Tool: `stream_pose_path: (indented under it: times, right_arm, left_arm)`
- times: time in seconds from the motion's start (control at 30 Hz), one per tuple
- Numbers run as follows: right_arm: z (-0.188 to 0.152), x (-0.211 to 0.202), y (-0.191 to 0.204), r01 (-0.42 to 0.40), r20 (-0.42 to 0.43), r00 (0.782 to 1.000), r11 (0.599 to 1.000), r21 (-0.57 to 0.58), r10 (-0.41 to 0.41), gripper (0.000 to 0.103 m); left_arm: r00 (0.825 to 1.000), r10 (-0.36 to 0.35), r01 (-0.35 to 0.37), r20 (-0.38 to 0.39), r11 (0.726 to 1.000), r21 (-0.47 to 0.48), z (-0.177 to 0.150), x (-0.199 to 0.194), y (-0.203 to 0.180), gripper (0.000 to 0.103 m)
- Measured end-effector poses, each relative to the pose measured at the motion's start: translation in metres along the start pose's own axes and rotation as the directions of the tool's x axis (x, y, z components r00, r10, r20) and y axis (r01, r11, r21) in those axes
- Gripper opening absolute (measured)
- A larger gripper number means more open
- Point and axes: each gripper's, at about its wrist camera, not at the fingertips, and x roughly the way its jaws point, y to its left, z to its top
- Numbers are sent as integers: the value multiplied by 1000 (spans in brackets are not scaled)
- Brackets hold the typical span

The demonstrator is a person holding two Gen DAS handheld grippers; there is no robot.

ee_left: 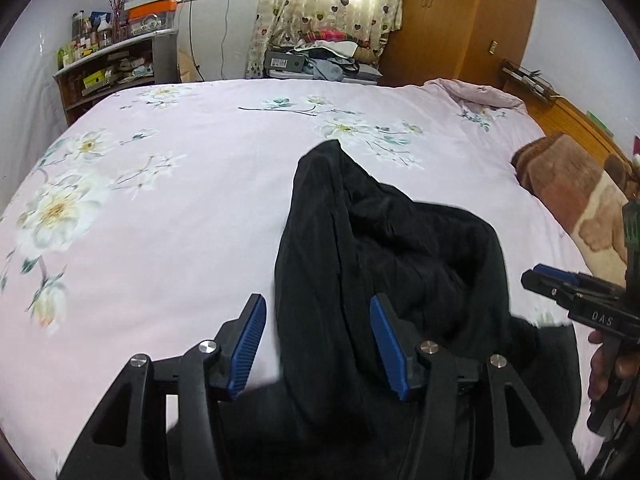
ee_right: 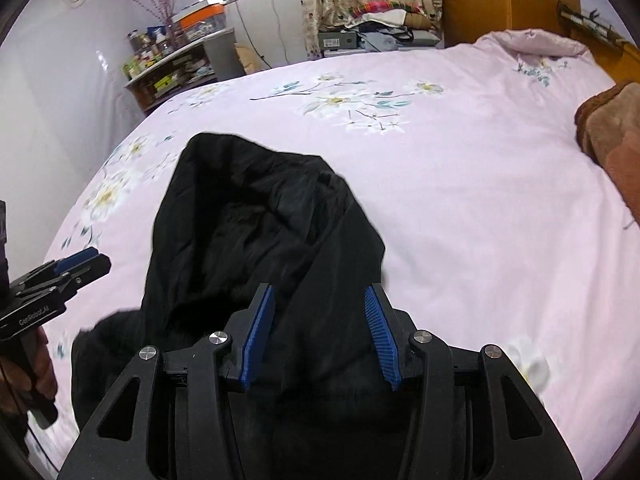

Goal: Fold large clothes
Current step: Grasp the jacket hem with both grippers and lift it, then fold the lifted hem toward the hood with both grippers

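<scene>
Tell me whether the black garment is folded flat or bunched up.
Bunched up: the black garment lies in a rumpled, creased heap on the pink floral bedspread, not flat.

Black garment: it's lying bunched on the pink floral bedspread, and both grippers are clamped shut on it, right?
Not quite. The black garment does lie bunched on the pink floral bedspread, but neither gripper is clamped on it. The left wrist view shows the left gripper with its fingers apart, and the right wrist view shows the right gripper the same, the fabric loose between the fingers.

Black garment (ee_left: 380, 240) on a pale pink bedsheet (ee_left: 200, 208) with white flowers (teal leaves); heart-patterned cream curtain (ee_left: 320, 4)
</scene>
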Motion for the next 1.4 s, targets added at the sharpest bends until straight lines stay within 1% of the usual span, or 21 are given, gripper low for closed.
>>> stream_pose_path:
  times: [0.1,0.3,0.33,0.37,0.4,0.43,0.5,0.57,0.67,0.7,0.77,0.93,0.97,1.03,1.07,1.13,1.23,1.27,1.4]
  right_arm:
    - [16,23,-6,6,-14,1000,1000,19,-6,48]
    - [42,63,-8,12,-30,1000,999,33,-11,48]
    - [45,69,-10,20,-41,999,999,41,-19,48]
    - [47,78,-12,36,-66,997,998,48,-32,47]
    - [47,83,-13,49,-79,996,998,48,-45,41]
    - [47,84,-13,61,-81,995,997,44,-58,14]
    - [44,75,-12,47,-49,998,998,45,-44,11]
    - [40,48,-7,28,24,999,999,32,-28,10]
    - [31,10,1,9,101,995,1000,17,-11,10]
    - [26,-7,2,-9,124,992,1000,23,6,10]
    - [13,-37,8,-15,164,986,1000,12,13,9]
    - [-24,-97,20,-31,214,976,1000,5,29,9]
    - [-38,-111,22,-38,216,976,999,8,35,9]
    - [-56,-123,24,-49,209,977,999,17,44,9]
    - [-71,-131,24,-53,200,979,998,25,47,9]
    - [-86,-133,24,-66,180,982,997,44,58,9]
    - [-121,-134,22,-65,131,990,996,67,55,9]
    - [-135,-132,19,-66,99,993,994,84,57,9]
    - [-171,-125,12,-57,17,998,993,103,55,9]
  left_arm:
    - [1000,3,-3,-22,1000,-15,13,27,1,58]
    - [999,30,-29,-29,999,29,32,69,-10,56]
    - [999,31,-30,-39,999,32,33,75,-11,51]
    - [998,35,-33,-49,999,40,34,80,-13,24]
    - [997,40,-38,-59,998,47,34,84,-13,6]
    - [997,47,-44,-58,998,50,33,83,-13,6]
    - [999,52,-52,-2,998,45,27,68,-9,6]
    - [998,58,-59,31,998,3,21,50,3,5]
    - [996,37,-29,84,995,-91,6,10,27,5]
    - [995,30,-19,97,994,-109,0,-3,32,5]
    - [992,18,0,124,990,-142,-15,-33,41,6]
    - [987,-12,44,161,980,-193,-57,-93,54,6]
    - [987,-16,47,158,979,-196,-67,-101,55,6]
    - [988,-40,69,150,979,-194,-88,-116,55,7]
    - [989,-43,70,140,979,-192,-102,-124,55,8]
    - [992,-50,69,112,982,-175,-127,-135,54,9]
    - [997,-64,70,43,987,-143,-159,-139,49,11]
    - [998,-54,57,21,990,-131,-170,-140,46,11]
    - [998,-28,22,-52,993,-114,-208,-144,44,11]
